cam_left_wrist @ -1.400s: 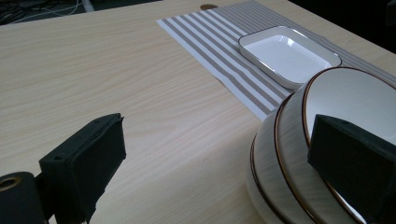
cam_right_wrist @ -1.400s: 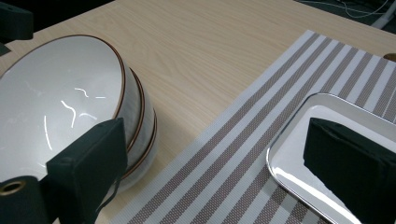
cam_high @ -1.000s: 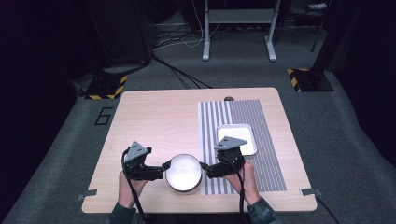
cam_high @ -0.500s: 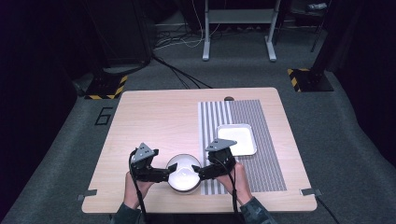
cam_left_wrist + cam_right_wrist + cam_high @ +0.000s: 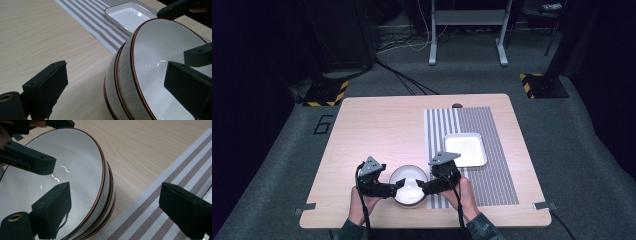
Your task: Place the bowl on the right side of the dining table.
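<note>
A stack of white bowls with brown rims [image 5: 408, 186] sits near the table's front edge. My left gripper [image 5: 399, 186] is open and straddles the stack's left rim [image 5: 160, 62], one pad [image 5: 47, 90] outside over the wood and the other inside the top bowl. My right gripper [image 5: 420, 187] is open astride the right rim [image 5: 80, 157], one pad [image 5: 53, 212] inside the bowl and the other over the striped mat. Its jaws have just been closing a little with the rim between them, and neither pad touches the rim. A hand holds each gripper.
A white rectangular tray [image 5: 465, 149] lies on the grey striped mat [image 5: 492, 175] to the right of the bowls and farther back. The table's front edge [image 5: 422, 222] runs just behind my hands. Bare wood [image 5: 377, 130] spreads to the left and back.
Both grippers have moved inward from beside the bowls until their jaws reach over the rims. The right one has also come down and left. The bowls have not moved.
</note>
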